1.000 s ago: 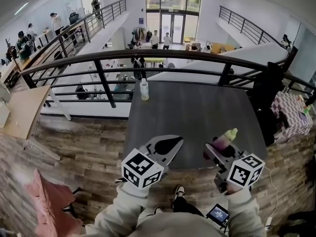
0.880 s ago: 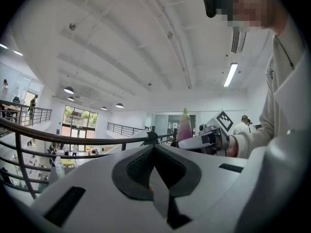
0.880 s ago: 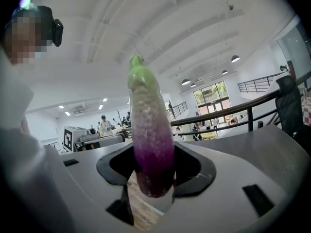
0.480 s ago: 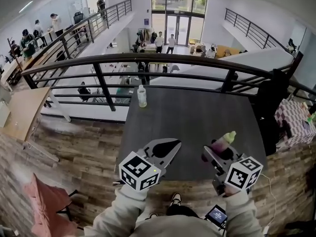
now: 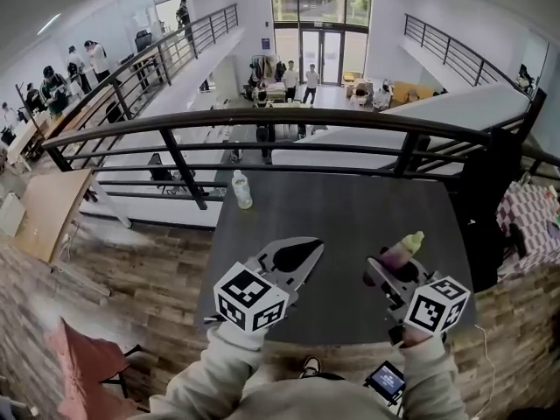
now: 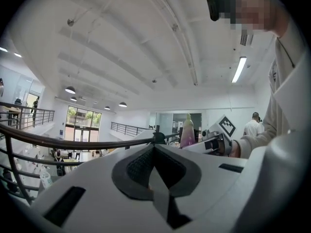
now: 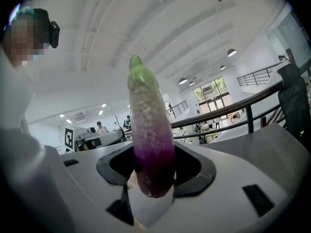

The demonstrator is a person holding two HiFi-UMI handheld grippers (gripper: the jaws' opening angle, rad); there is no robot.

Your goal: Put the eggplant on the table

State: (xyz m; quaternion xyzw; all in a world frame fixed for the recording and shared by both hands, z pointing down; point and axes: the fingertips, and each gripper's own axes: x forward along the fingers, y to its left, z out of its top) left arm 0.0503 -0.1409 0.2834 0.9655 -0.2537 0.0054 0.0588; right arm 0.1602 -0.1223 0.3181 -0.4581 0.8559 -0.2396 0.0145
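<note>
The eggplant (image 5: 401, 250), purple at the base with a pale body and green tip, stands upright in my right gripper (image 5: 391, 268), which is shut on its purple end. In the right gripper view the eggplant (image 7: 149, 140) rises between the dark pads (image 7: 193, 168). Both grippers hover over the near part of the dark table (image 5: 350, 204). My left gripper (image 5: 308, 250) is to the left of the right one, shut with nothing in it; its jaws meet in the left gripper view (image 6: 154, 148). That view also catches the eggplant (image 6: 187, 130) off to the right.
A clear plastic bottle (image 5: 241, 190) stands at the table's far left corner. A black railing (image 5: 262, 121) runs behind the table above a drop to a lower floor. A dark garment (image 5: 490, 208) hangs at the right edge. A wooden table (image 5: 48, 213) is at left.
Both grippers have moved forward over the table's near edge together with the person. The eggplant stays gripped in the right gripper; the left stays shut.
</note>
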